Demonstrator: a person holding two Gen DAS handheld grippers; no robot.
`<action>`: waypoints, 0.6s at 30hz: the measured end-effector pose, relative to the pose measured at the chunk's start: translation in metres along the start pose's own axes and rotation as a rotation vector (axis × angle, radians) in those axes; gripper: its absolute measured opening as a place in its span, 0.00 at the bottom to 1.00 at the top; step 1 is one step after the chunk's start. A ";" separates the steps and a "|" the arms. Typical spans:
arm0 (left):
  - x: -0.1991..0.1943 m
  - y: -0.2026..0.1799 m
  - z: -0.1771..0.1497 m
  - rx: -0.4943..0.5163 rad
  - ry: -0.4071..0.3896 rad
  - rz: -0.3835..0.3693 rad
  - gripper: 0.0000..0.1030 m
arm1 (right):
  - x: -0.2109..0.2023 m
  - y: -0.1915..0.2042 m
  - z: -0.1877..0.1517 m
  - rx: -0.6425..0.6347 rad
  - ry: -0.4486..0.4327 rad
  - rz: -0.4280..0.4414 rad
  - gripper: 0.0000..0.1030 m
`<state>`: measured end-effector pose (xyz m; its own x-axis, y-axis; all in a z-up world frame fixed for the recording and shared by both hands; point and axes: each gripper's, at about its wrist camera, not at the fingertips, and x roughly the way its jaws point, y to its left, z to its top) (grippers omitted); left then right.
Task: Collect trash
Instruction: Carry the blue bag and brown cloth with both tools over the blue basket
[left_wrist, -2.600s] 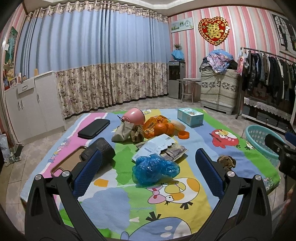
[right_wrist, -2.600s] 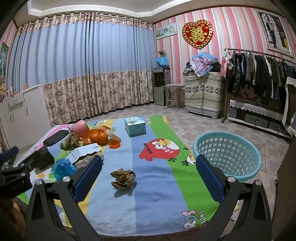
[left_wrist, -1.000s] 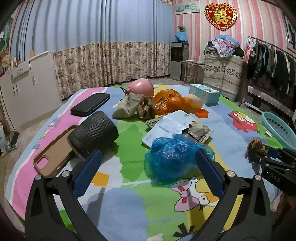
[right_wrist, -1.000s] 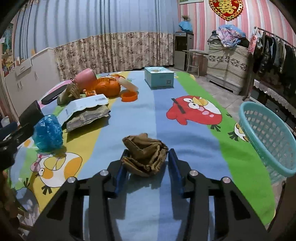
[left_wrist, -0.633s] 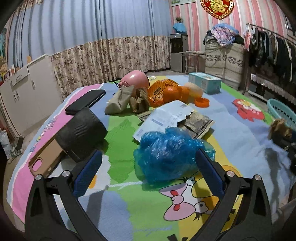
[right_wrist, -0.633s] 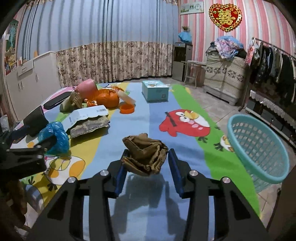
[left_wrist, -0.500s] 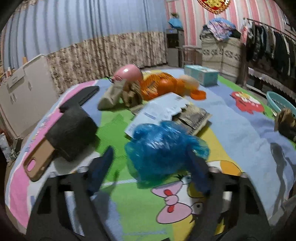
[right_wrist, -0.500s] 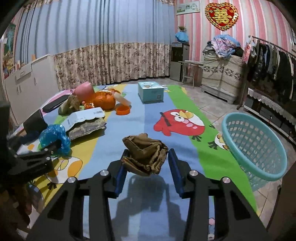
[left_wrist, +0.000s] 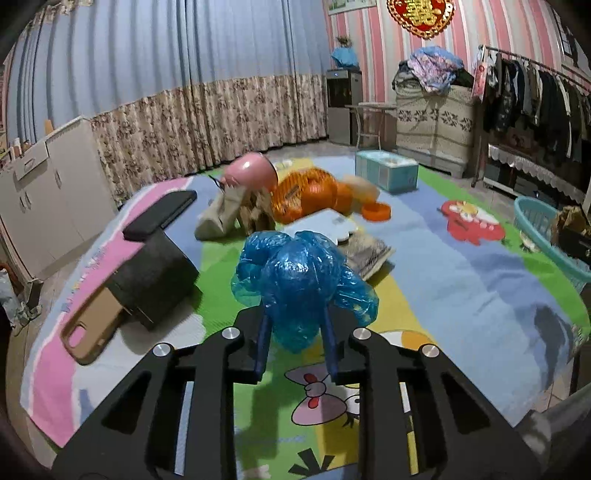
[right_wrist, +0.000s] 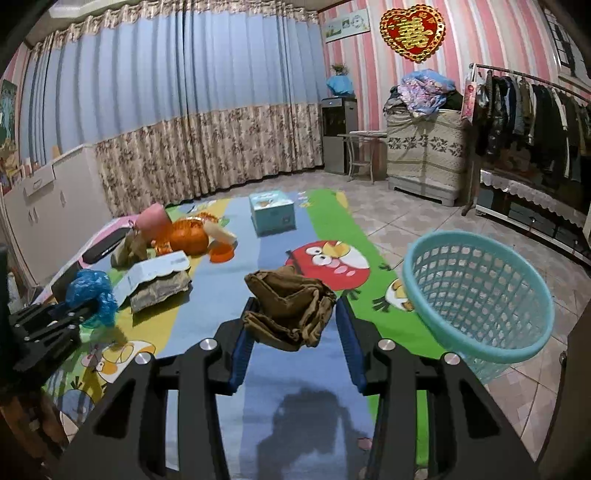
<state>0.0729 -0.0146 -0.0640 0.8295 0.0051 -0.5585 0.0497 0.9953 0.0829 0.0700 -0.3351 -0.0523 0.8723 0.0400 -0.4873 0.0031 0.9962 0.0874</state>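
Observation:
A crumpled blue plastic bag (left_wrist: 301, 284) bulges between the blue pads of my left gripper (left_wrist: 295, 339), whose jaws are closing and squeeze its lower part just above the cartoon mat (left_wrist: 461, 280). The same bag (right_wrist: 90, 291) and left gripper (right_wrist: 51, 325) show at the left of the right wrist view. My right gripper (right_wrist: 295, 332) is shut on a crumpled brown paper wad (right_wrist: 291, 306), held up over the mat with its shadow below. The teal mesh basket (right_wrist: 476, 291) stands on the tiled floor to the right of the wad.
On the mat lie a dark block (left_wrist: 151, 273), a tan phone case (left_wrist: 94, 328), a black case (left_wrist: 162, 214), a pink cup (left_wrist: 251, 171), an orange net bag (left_wrist: 306, 194), an orange lid (left_wrist: 376, 212), flat paper packets (left_wrist: 354, 240) and a teal box (left_wrist: 386, 170). A clothes rack (right_wrist: 532, 110) stands right.
My left gripper's jaws went from wide open to closed on the blue bag and moved in on it. My right gripper rose with the brown wad and swung toward the basket.

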 end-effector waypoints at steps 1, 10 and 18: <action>-0.005 0.001 0.003 -0.010 -0.006 -0.002 0.21 | -0.002 -0.001 0.001 -0.002 -0.004 -0.003 0.42; -0.048 -0.013 0.039 -0.002 -0.095 0.005 0.21 | -0.031 -0.032 0.028 0.007 -0.079 -0.038 0.42; -0.079 -0.058 0.062 0.016 -0.142 -0.081 0.21 | -0.067 -0.073 0.040 0.060 -0.103 -0.112 0.42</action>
<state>0.0390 -0.0786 0.0262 0.8929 -0.0898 -0.4413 0.1275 0.9902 0.0566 0.0312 -0.4139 0.0086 0.9103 -0.0819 -0.4057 0.1295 0.9874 0.0912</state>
